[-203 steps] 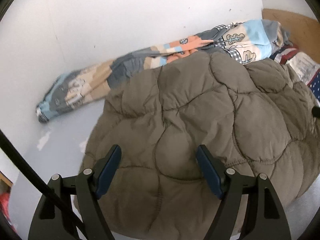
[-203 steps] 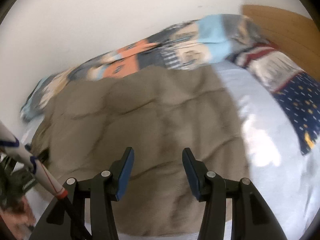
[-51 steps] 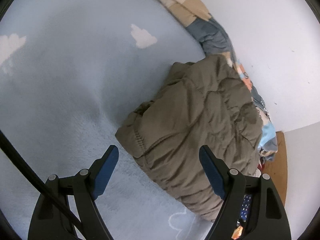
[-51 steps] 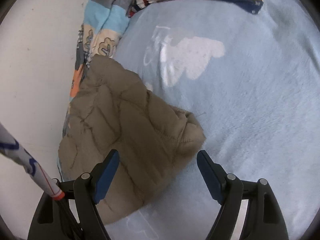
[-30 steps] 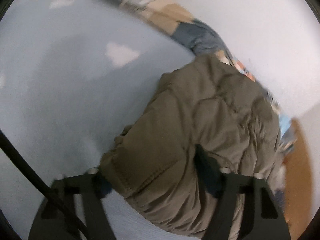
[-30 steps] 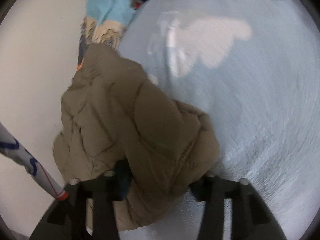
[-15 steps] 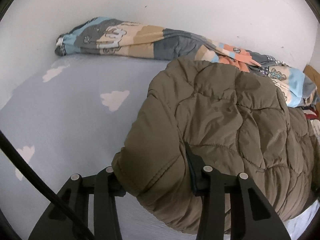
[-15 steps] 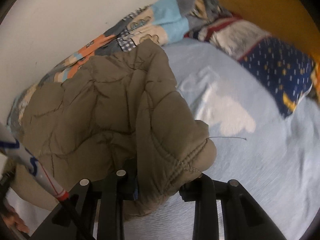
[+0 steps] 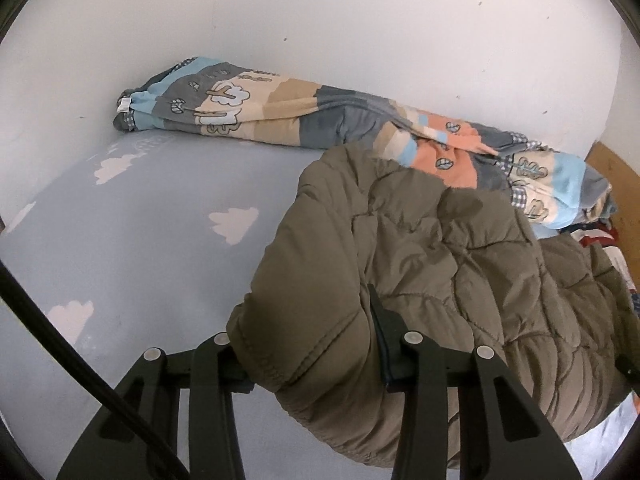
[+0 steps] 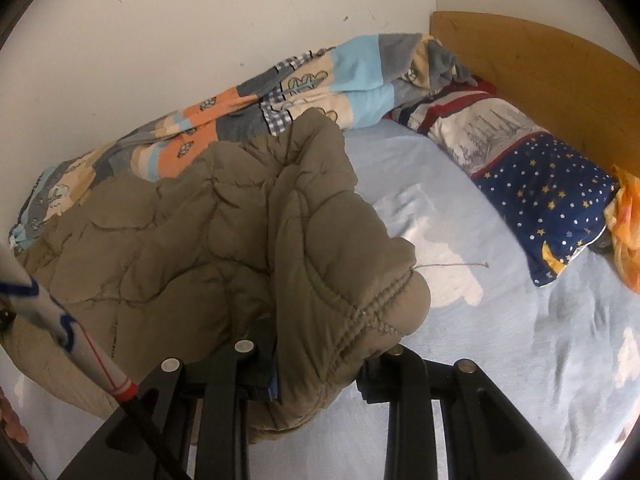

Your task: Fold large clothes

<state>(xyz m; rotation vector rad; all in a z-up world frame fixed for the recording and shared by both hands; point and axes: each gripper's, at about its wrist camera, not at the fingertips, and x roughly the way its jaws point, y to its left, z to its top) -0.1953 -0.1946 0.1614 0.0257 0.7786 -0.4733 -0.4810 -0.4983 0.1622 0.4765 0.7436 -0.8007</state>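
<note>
Now you hold the quilted jacket at both ends.
Your left gripper and right gripper each pinch a bunched edge above the bed sheet.

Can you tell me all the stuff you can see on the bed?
Puffer jacket: one, olive-brown, quilted, middle of bed, both ends gripped.
Blanket: one, patchwork blue, grey, orange, bunched along the wall.
Pillow: one, navy with stars, by the headboard.
Bed sheet: one, pale blue with white clouds.
Headboard: one, wooden.
Orange cloth: one, beside the pillow.
Left hand-held gripper: black, shut on jacket.
Right hand-held gripper: black, shut on jacket.
</note>
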